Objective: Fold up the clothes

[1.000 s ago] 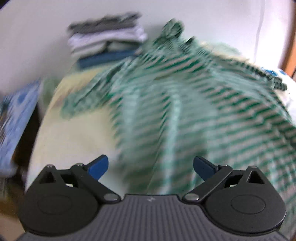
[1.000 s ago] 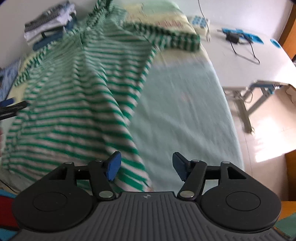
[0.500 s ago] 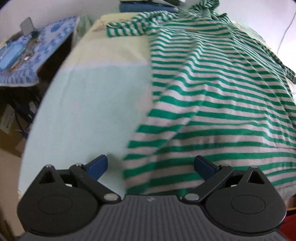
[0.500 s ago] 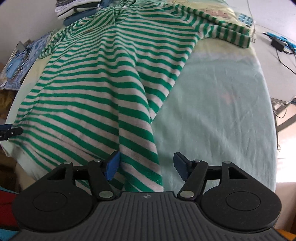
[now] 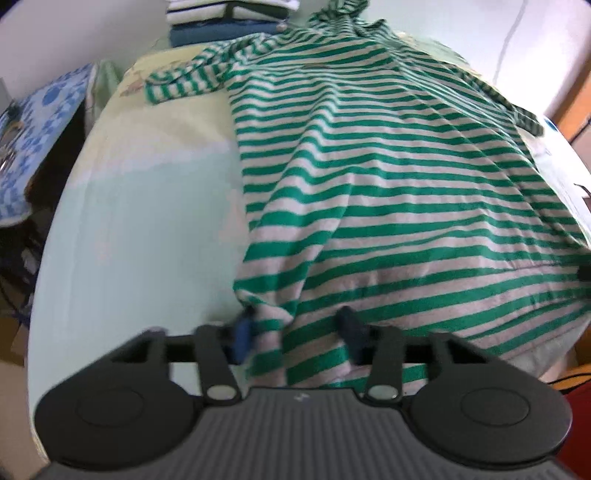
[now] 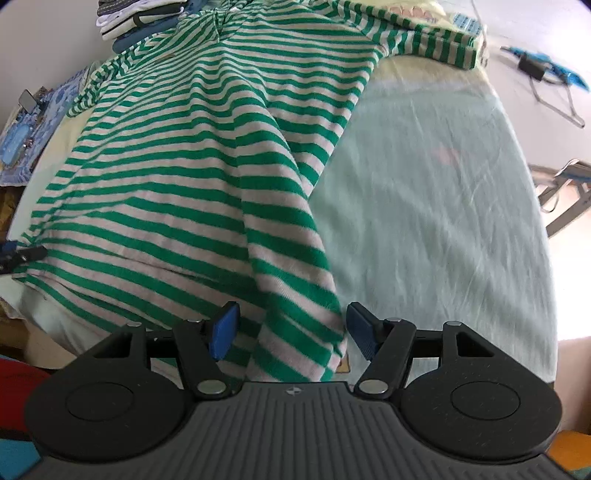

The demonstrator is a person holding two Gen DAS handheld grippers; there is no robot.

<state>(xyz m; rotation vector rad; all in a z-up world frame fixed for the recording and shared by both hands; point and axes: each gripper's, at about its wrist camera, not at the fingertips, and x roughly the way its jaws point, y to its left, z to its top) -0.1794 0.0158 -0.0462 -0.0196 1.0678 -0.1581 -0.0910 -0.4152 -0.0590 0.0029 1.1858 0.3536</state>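
Across the pale green sheet of the bed [image 6: 424,192] lies a green-and-white striped shirt [image 5: 369,177], spread flat with its hem toward the two grippers and its collar toward the far end, sleeves thrown out to either side. At that far end, just past the collar, sits a stack of folded clothes [image 5: 229,14].

The left gripper [image 5: 295,332] is down at the hem's left corner. Its jaws have just been closing, and a bunched fold of striped cloth stands between the blue fingers [image 5: 242,338]; the view is smeared (the fingers look blurred), so I cannot tell whether the pads truly press on the cloth.

The right gripper [image 6: 288,330] hangs over the hem's other corner with its jaws apart. A hanging flap of the shirt lies between them, just beside the right-hand pad, but neither pad pinches it.

To the left of the bed a blue patterned cloth [image 5: 44,122] covers a low surface. On the right a white table [image 6: 546,48] carries a dark cable and some blue items.
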